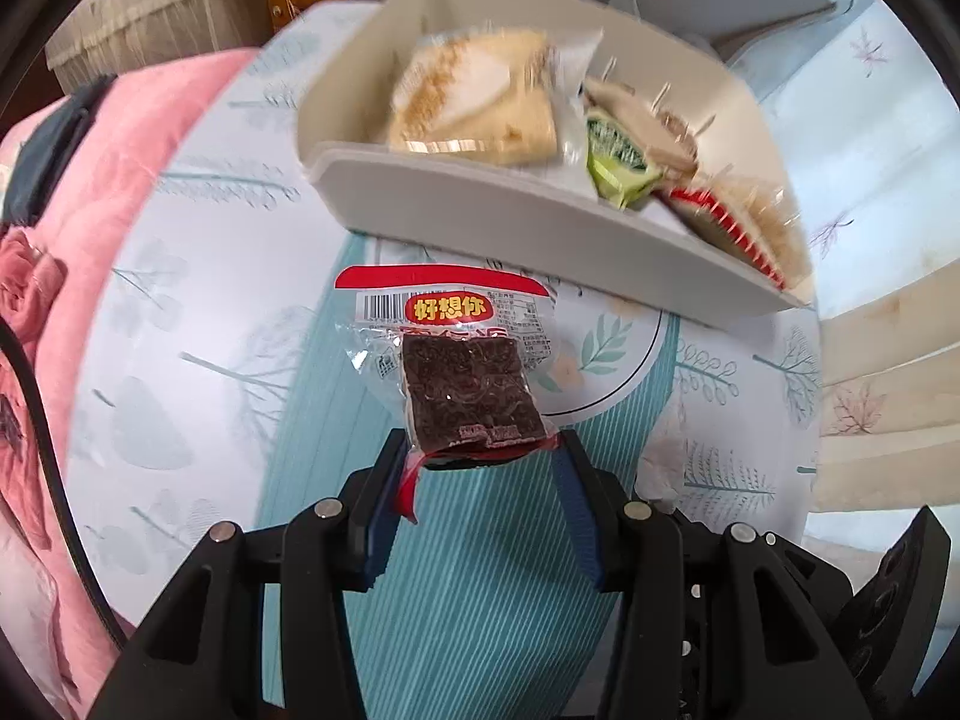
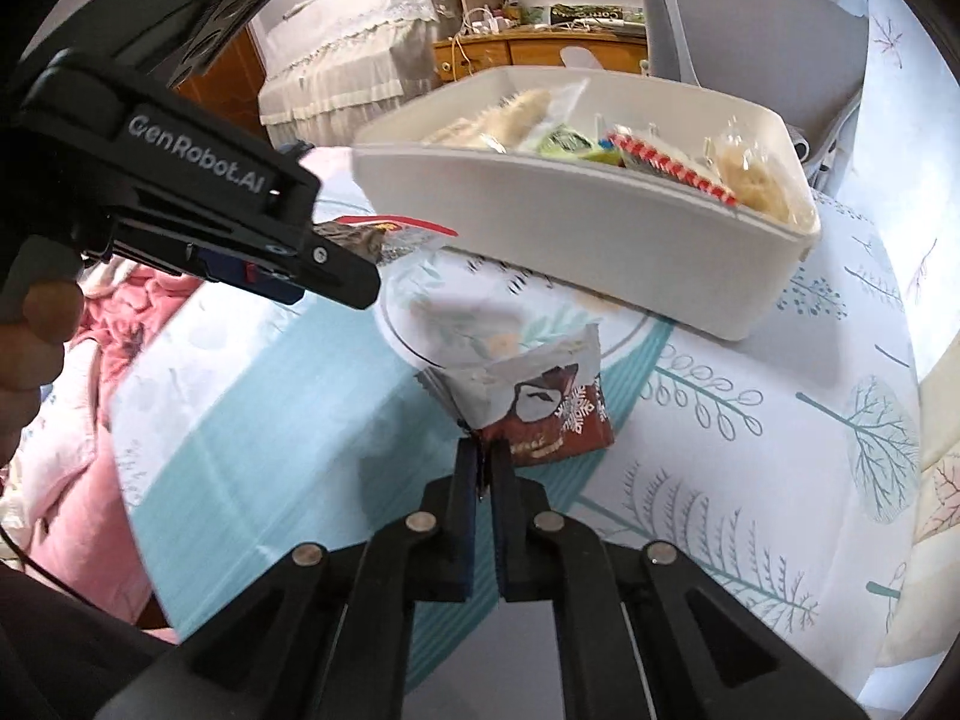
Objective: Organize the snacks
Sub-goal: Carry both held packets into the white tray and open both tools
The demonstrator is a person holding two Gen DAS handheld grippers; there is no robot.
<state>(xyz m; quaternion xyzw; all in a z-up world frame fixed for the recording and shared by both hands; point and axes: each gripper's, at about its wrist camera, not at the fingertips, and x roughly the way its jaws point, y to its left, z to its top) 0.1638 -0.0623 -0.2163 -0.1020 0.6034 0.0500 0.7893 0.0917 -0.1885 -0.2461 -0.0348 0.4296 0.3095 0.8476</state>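
Left tongs (image 1: 480, 456) level, clamped on date pack (image 1: 462, 372); right tongs (image 2: 487, 456) pinching brown packet (image 2: 540, 414), both near bin (image 2: 600, 228), contents kinda blurry.

My left gripper (image 1: 480, 456) is out over the table (image 1: 198, 324), a date snack packet (image 1: 462, 372) sticking forward from between its fingers. Ahead of that packet sits the storage bin (image 1: 540, 228), on the table, with wrapped snacks (image 1: 480, 96) piled inside it. On my right wrist view, the right gripper (image 2: 485, 468) has a small snack pouch (image 2: 534, 408) standing up from its fingertips, nearer to me than the bin. The left gripper comes in from the left there, its packet reaching toward the bin's near left corner. Behind the bin stands a chair (image 2: 750, 18); a blanket (image 1: 120, 138) lies left of the table.
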